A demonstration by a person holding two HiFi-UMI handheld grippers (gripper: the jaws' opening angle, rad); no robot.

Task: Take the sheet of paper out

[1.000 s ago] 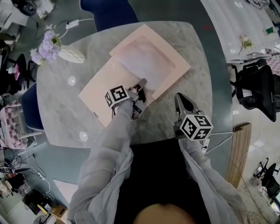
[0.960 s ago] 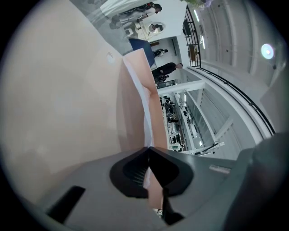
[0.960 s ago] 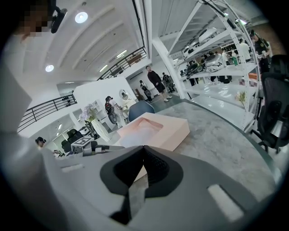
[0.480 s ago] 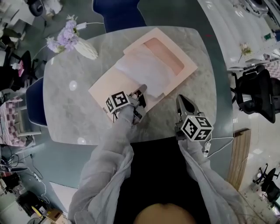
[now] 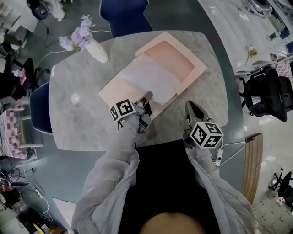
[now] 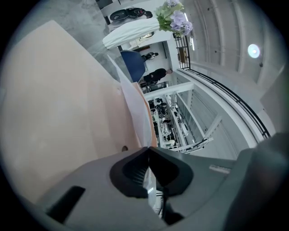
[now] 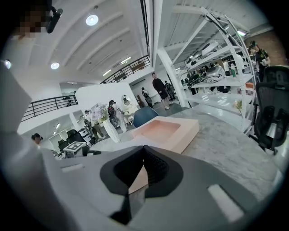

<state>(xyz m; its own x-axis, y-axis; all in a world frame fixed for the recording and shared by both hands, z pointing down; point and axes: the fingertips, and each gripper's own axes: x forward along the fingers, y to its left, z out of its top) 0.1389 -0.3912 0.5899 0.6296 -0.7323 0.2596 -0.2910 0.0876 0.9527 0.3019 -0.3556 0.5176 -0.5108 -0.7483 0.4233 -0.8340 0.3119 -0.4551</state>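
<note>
A shallow pink box [image 5: 179,54] lies open on the round marble table [image 5: 78,123], with its flat pink lid [image 5: 114,91] beside it. A thin white sheet of paper [image 5: 149,77] lies half out of the box, across the lid. My left gripper [image 5: 147,97] is shut on the sheet's near corner. In the left gripper view the sheet [image 6: 135,106] runs edge-on into the closed jaws of the left gripper [image 6: 148,152], beside the lid [image 6: 58,99]. My right gripper [image 5: 190,106] is shut and empty, above the table's near right edge. In the right gripper view it [image 7: 144,150] points at the box [image 7: 165,131].
A white vase of purple flowers [image 5: 87,39] lies at the table's far left. A blue chair [image 5: 122,13] stands behind the table and a black office chair [image 5: 268,93] to the right. People stand far off in the hall [image 7: 158,88].
The sheet has slid out of the box toward me with the left gripper, baring more of the pink inside. Both grippers have drawn back toward the near edge.
</note>
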